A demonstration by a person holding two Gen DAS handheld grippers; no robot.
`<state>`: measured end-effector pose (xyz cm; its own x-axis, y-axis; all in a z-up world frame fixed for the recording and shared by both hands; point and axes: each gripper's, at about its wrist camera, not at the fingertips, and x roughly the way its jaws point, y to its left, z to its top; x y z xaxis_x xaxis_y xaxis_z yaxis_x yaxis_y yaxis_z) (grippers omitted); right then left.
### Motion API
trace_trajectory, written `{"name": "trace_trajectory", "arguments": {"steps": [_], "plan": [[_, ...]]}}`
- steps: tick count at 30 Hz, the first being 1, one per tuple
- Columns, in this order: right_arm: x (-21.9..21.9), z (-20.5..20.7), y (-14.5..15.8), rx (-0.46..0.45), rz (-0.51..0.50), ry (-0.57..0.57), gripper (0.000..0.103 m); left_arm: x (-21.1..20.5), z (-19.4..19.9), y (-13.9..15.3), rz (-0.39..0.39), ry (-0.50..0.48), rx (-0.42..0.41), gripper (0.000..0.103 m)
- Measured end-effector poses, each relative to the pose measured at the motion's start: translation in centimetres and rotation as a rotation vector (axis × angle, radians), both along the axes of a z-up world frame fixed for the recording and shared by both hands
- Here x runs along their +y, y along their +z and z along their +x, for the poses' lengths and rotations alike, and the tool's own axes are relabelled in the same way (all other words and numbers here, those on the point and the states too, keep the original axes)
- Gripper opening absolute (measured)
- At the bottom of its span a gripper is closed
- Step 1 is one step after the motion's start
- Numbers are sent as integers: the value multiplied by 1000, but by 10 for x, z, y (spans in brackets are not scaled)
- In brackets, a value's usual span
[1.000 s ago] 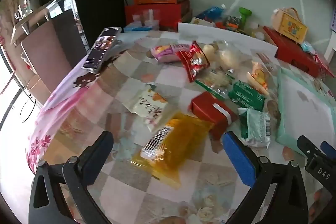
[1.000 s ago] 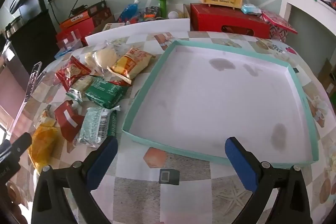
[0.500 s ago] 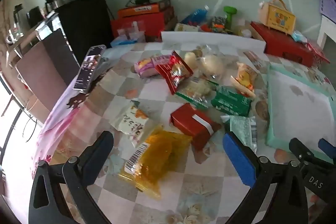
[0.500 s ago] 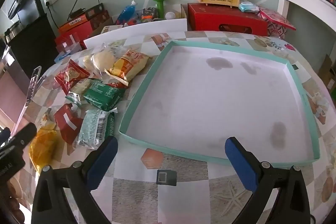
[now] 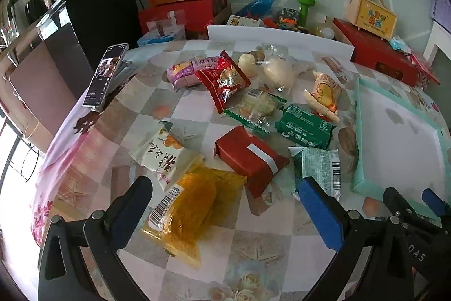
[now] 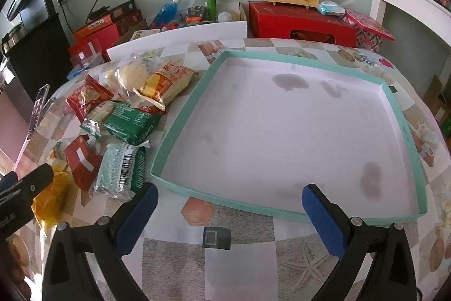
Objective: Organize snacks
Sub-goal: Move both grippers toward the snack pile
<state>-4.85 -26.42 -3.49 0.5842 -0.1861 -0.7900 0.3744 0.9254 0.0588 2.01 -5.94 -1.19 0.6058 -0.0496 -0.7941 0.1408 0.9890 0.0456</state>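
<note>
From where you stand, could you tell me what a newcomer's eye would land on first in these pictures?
Probably the big mint-rimmed tray, holding no snacks yet and filling most of the right wrist view. Next, the heap of snack packets to its left on the checked tablecloth, with the yellow packet and red packet nearest the open left gripper. The right gripper is open too, holding nothing.

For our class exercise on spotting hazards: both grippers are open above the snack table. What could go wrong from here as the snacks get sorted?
1. The yellow packet lies partly under the white packet; gripping it may drag that neighbour along.
2. The phone leans at the table's edge; a sweeping left gripper might knock it off.
3. The teal tray looks light and could slide when nudged.
</note>
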Motion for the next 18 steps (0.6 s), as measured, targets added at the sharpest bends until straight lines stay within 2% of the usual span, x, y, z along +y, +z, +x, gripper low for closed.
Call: {"name": "trace_trajectory", "arguments": {"steps": [7, 18], "plan": [[9, 3, -5, 37, -31, 20, 103, 6, 6, -12, -37, 4, 13, 103], [15, 8, -10, 66, -74, 31, 103, 8, 1, -19, -35, -14, 21, 103]]}}
